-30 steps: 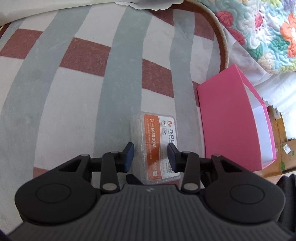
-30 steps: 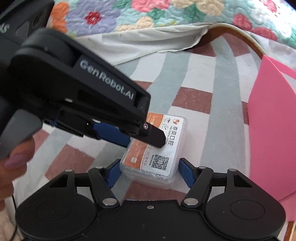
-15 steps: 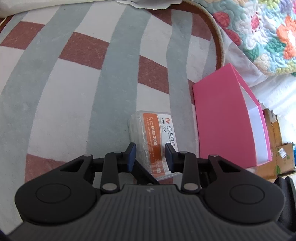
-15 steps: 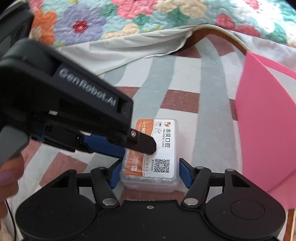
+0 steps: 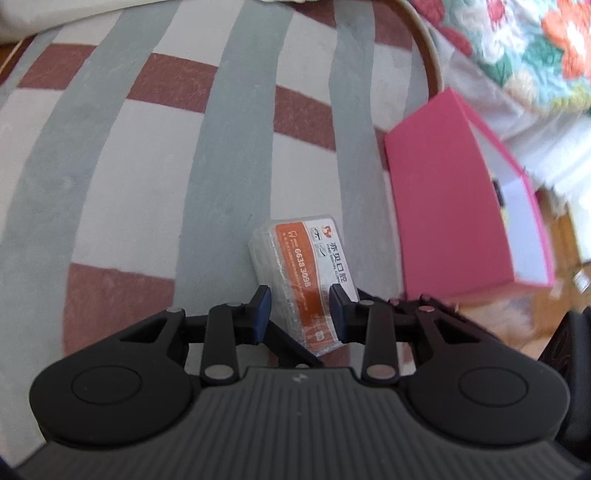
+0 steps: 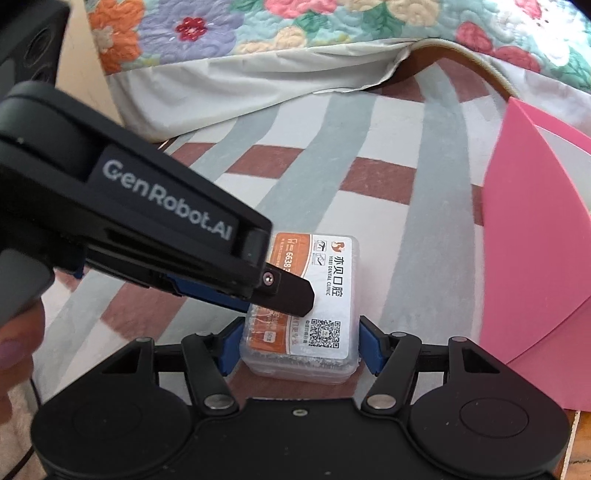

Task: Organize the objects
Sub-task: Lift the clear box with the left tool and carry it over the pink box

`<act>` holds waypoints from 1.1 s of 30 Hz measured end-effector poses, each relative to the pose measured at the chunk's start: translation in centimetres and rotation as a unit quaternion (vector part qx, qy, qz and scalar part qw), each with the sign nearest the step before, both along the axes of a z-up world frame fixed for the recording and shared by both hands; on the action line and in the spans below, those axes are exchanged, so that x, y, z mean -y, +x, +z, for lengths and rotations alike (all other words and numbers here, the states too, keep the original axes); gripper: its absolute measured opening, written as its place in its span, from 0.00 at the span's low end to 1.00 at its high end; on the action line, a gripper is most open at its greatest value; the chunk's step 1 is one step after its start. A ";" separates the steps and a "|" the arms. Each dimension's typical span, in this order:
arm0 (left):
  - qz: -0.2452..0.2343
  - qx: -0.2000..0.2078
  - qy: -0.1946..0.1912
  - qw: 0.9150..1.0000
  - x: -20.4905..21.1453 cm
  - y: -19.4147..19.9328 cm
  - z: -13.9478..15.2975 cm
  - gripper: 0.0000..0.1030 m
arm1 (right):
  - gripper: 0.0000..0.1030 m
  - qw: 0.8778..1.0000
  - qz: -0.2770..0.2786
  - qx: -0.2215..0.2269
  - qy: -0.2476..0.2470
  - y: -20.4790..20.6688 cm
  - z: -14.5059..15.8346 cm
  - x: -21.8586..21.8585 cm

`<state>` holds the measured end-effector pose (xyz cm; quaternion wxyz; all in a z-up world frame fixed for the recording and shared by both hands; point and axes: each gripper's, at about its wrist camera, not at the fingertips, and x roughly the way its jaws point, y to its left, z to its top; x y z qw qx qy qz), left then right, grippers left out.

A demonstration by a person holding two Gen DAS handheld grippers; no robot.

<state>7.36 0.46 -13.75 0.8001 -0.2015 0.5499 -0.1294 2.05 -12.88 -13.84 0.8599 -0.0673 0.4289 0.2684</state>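
A clear plastic box (image 5: 295,273) with an orange and white clinic label lies on the striped rug (image 5: 147,166), slightly tilted. My left gripper (image 5: 301,308) is shut on it across its thickness. In the right wrist view its black upper finger (image 6: 291,295) rests on the label and a blue pad sits beneath the box (image 6: 325,288). My right gripper (image 6: 299,347) holds the near end of the box by its two long sides, blue pads against the plastic. One right finger (image 5: 291,347) shows under the box in the left wrist view.
An open pink box (image 5: 450,199) with a white inside stands just right of the plastic box, also visible as the pink box (image 6: 535,258). A floral quilt (image 6: 295,26) and white sheet hang along the rug's far edge. A hand (image 6: 14,339) shows at the left.
Both grippers' jaws narrowed onto the plastic box; the right pads went from a small gap to touching its sides. The left gripper shifted a little with the box, which now sits more tilted.
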 end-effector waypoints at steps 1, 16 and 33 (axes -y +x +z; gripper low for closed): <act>-0.002 0.000 0.001 1.000 -0.1 -0.1 0.3 0.30 | 0.66 1.000 0.002 0.005 -0.002 -0.4 0.1 -0.1; 0.006 0.021 -0.013 1.000 0.0 -3.8 3.9 0.30 | 0.65 0.999 -0.013 -0.029 0.038 -2.2 3.9 2.0; -0.013 0.031 -0.008 0.999 2.1 -6.1 10.2 0.30 | 0.65 0.998 -0.001 -0.052 0.021 -3.9 9.3 3.8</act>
